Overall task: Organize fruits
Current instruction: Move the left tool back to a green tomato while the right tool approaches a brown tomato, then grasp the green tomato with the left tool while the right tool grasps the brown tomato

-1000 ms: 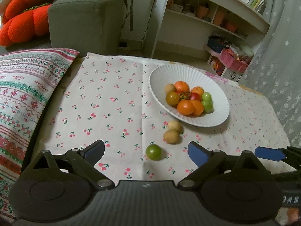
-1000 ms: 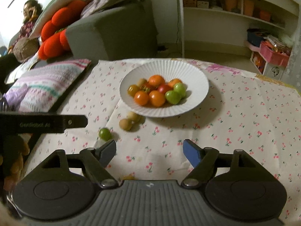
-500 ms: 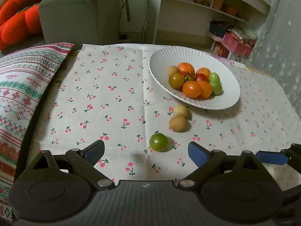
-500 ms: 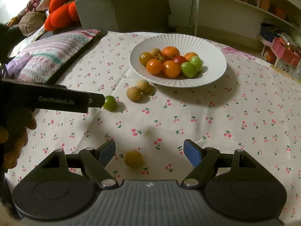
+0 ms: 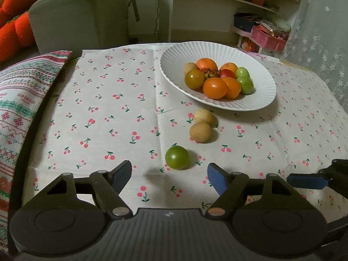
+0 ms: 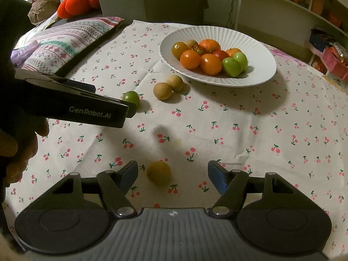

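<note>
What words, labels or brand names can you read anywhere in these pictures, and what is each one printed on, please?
"GenRobot.AI": white lettering on the black side of the left tool, right wrist view.
Red woven lettering on the patterned cushion: too blurred to read.
Shelf items: nothing legible.
</note>
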The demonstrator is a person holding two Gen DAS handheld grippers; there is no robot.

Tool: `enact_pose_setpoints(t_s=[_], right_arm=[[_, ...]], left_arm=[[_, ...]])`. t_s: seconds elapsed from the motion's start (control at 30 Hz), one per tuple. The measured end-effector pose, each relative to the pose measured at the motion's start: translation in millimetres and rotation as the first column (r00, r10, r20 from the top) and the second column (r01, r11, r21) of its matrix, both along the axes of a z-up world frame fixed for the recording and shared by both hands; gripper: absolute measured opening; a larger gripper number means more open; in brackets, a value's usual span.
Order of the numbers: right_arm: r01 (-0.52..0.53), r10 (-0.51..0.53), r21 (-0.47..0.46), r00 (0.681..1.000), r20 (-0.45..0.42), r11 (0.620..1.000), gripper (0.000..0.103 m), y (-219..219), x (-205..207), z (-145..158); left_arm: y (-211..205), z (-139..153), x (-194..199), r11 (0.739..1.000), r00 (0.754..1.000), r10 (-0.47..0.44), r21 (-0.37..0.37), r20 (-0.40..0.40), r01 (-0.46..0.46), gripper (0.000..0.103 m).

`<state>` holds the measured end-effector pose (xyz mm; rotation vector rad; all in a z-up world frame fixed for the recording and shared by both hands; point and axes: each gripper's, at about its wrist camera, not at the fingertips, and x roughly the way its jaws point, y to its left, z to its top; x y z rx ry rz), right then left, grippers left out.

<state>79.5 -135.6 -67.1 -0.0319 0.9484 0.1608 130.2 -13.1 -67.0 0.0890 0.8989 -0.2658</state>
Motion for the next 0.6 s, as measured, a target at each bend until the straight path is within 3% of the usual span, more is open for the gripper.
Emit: enact_pose_setpoints(t_s=[0.17, 0.37, 0.57, 0.6], right_arm=[[-0.007, 0.007, 0.010, 1.000, -0.004, 1.000, 0.054, 1.3, 2.4, -2.4], [-0.025, 0.025, 0.006, 0.999, -0.023, 1.000, 0.047, 5.0, 4.7, -7.9], [-0.026, 0.026, 0.014, 0.999, -0.033, 1.000, 0.035, 3.9, 5.6, -10.2], [-0.025, 0.025, 0.016, 0.999, -0.032, 1.000, 0.028, 3.8, 5.4, -10.2]], left_arm=[[-2.3, -0.4, -0.4, 1.000, 1.000, -0.025, -0.016, -0.004, 0.025, 0.054], [-5.7, -2.0, -0.6, 0.999, 0.999, -0.046, -0.013, -0.007, 0.046, 0.053], [-11.4, -6.5, 3.0, 0.998, 0.998, -0.065, 0.015, 0.009, 0.065, 0.053], [-11.4, -7.6, 3.9, 0.998, 0.998, -0.066, 0.018, 0.009, 0.066, 0.052]])
